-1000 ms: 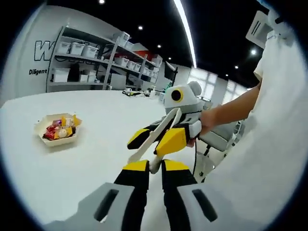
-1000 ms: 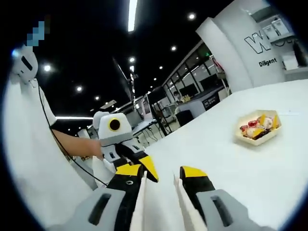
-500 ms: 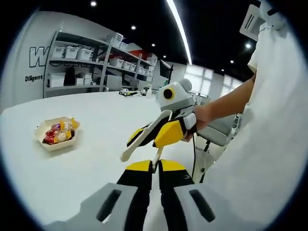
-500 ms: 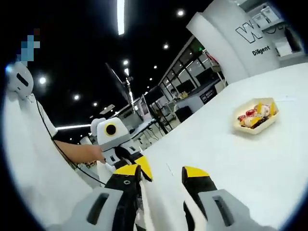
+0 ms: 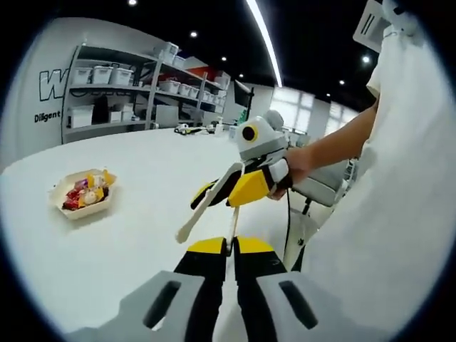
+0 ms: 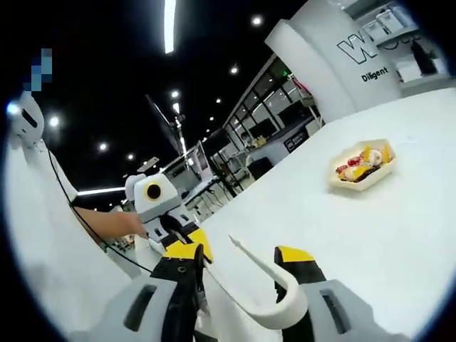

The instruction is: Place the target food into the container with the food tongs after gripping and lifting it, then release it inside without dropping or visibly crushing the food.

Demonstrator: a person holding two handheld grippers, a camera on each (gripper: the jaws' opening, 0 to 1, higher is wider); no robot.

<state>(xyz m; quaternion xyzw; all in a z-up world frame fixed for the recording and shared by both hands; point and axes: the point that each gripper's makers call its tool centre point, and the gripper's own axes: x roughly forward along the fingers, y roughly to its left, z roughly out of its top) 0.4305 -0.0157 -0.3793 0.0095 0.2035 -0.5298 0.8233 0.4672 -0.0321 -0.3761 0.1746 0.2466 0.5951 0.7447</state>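
White table (image 5: 128, 235); tongs (image 6: 267, 288) between right jaws, left jaws pinching tong tip; food tray (image 6: 362, 166) far.

The counter (image 5: 107, 242) looks smooth, matt white, the tongs (image 6: 267, 288) smooth cream plastic, the container (image 6: 362, 171) thin pale plastic or card, and the person's sleeve (image 5: 399, 178) soft white cloth.

The foods in the container (image 5: 80, 197) are too small to tell apart in either view.

Both views face across the table (image 5: 107, 242), sharing the distant tray (image 5: 80, 197)
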